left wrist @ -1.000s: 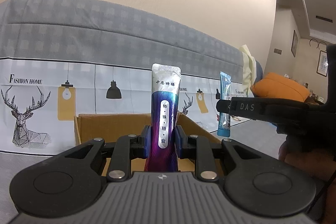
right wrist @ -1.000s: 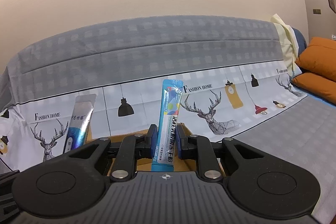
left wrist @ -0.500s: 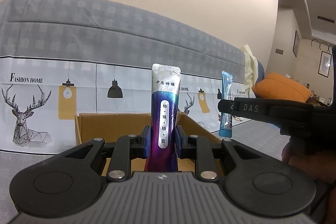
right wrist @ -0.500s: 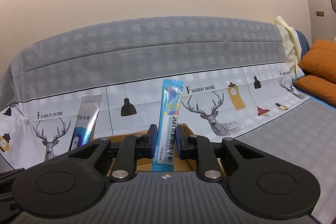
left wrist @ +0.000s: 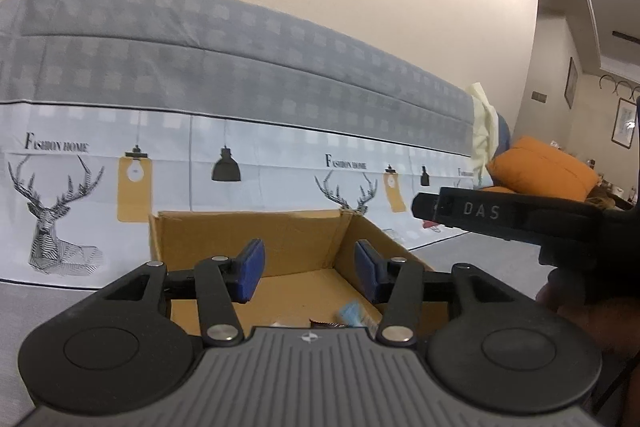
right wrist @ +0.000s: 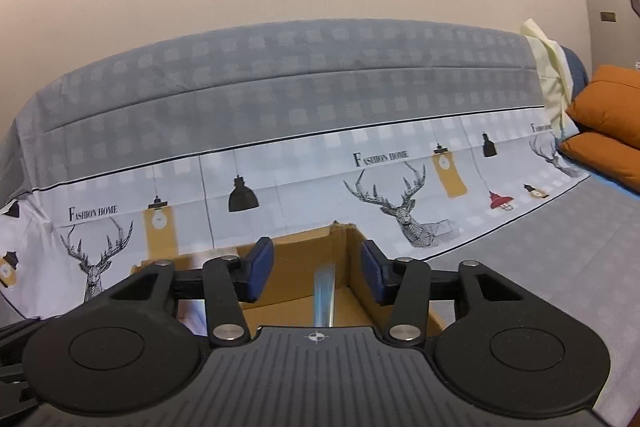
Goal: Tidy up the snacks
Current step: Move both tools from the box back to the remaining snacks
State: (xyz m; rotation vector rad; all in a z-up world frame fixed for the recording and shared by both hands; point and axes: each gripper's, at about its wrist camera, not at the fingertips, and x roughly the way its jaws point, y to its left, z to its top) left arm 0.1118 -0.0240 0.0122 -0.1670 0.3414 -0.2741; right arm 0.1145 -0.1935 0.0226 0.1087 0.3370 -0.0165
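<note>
Left wrist view: the left gripper point(left wrist: 308, 273) hangs over the box point(left wrist: 248, 231), jaws opening and nothing between the blue pads point(left wrist: 251, 271). That placement suits a drop: anything let go falls straight inside. On the box floor, just past the gripper body, lie snack packets point(left wrist: 352, 313), partly hidden, one pale blue and one dark. To the right of the box the right gripper's side, marked DAS, reaches in level over the same opening.

In the right wrist view the right gripper point(right wrist: 318, 269) is also poised above the box point(right wrist: 304, 247), jaws opening, pads clear of a blue stick point(right wrist: 324, 293) that shows blurred between them, apparently falling into the box. Behind the box stands a sofa cover point(right wrist: 280, 99) printed with deer and lamps.
</note>
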